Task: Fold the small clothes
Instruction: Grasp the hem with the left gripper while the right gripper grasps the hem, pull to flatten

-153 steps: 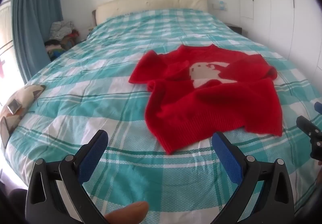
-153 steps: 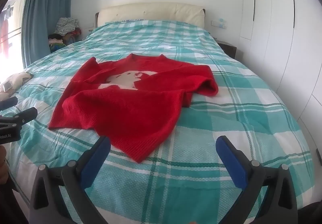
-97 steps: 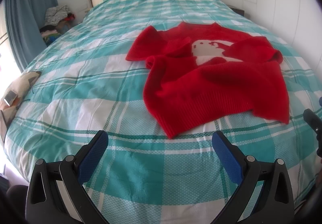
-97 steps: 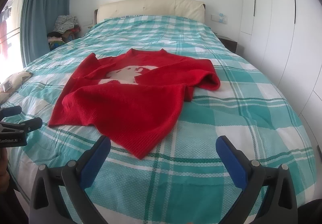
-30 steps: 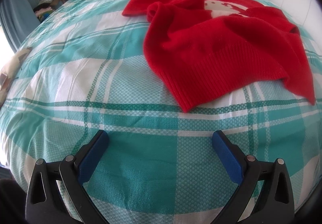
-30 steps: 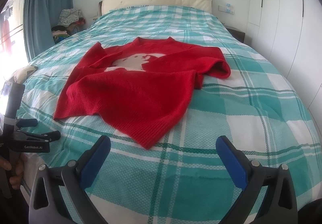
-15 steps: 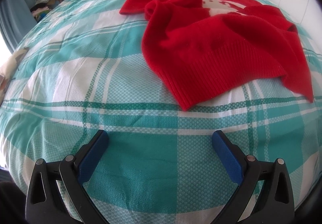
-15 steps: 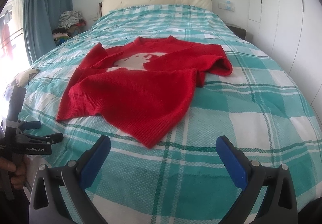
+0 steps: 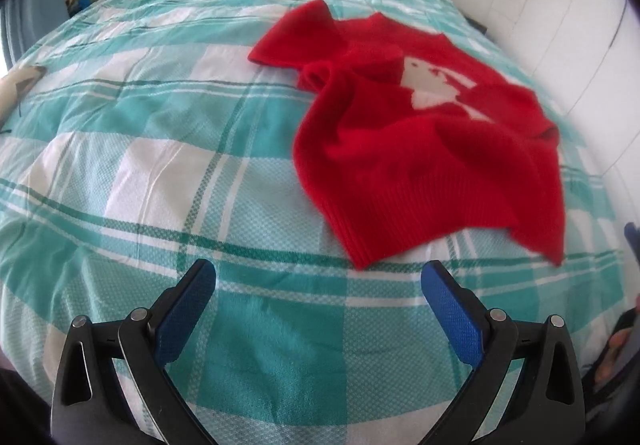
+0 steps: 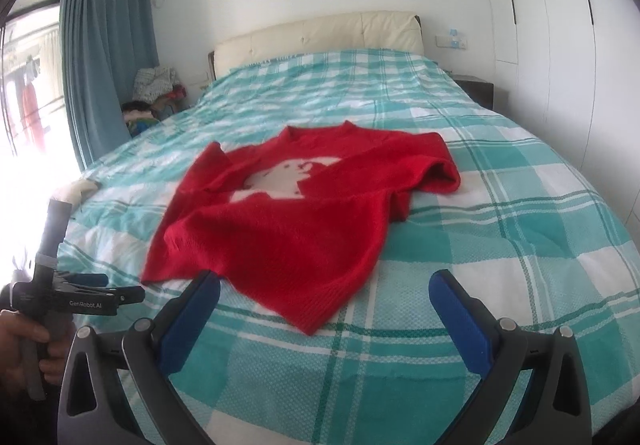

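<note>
Covering the bed, a teal plaid quilt (image 10: 480,205) bears a rumpled red sweater (image 10: 288,221); both grippers' fingers spread apart.

over the last five seconds both claws have moved in on the red sweater (image 9: 424,149). the left claw (image 9: 318,285) dropped low over the bed (image 9: 120,173) and has now swung a little left, so the sweater's ribbed hem corner lies just ahead of its right finger. the right claw (image 10: 324,295) has come closer too: the hem now sits between its spread fingers, and the left claw (image 10: 100,295) shows fully at that view's left edge.
</note>
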